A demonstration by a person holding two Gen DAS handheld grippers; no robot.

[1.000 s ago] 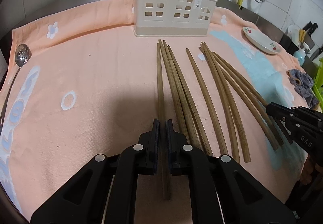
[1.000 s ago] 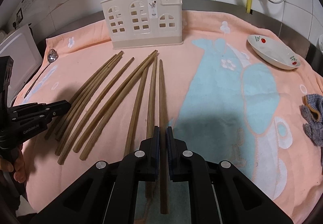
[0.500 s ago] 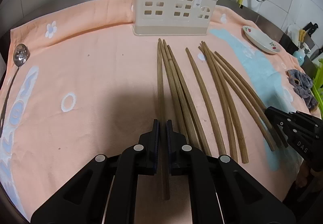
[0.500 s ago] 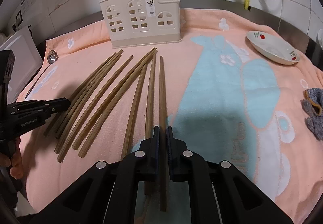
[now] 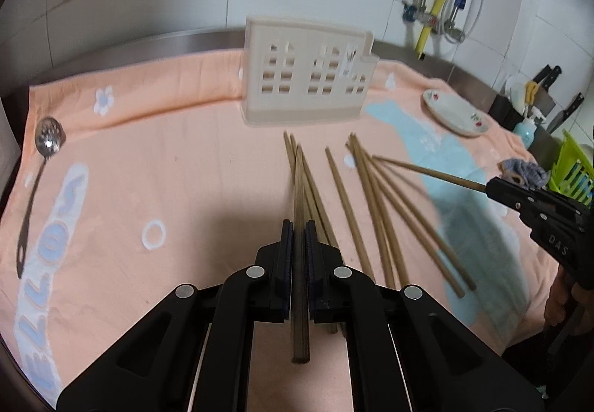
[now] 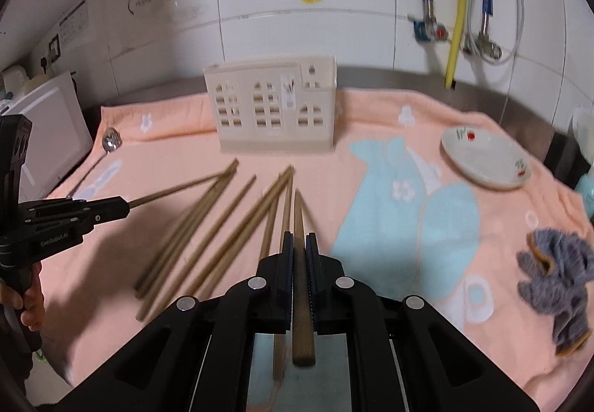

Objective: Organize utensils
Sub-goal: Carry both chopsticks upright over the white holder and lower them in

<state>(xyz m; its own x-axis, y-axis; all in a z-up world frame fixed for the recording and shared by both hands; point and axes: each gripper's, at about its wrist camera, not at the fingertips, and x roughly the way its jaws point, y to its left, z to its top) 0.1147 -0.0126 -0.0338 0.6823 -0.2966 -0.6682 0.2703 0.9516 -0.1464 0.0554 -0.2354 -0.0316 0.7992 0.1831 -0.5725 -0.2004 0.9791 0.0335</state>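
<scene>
2 grippers, each clamped on 1 wooden chopstick. The left gripper (image 5: 299, 230) pinches its chopstick (image 5: 299, 189), tip aimed at 12 o'clock toward the 1 cream utensil holder (image 5: 308, 78). The right gripper (image 6: 300, 243) grips its own chopstick (image 6: 299, 222), raised off the peach towel (image 6: 371, 159). About 8 loose chopsticks (image 6: 208, 226) lie fanned on the towel. 1 slotted spoon (image 5: 46, 143) lies at 9 o'clock, 1 dish (image 6: 482, 159) at 2 o'clock, 1 grey cloth (image 6: 560, 278) at 3 o'clock.
</scene>
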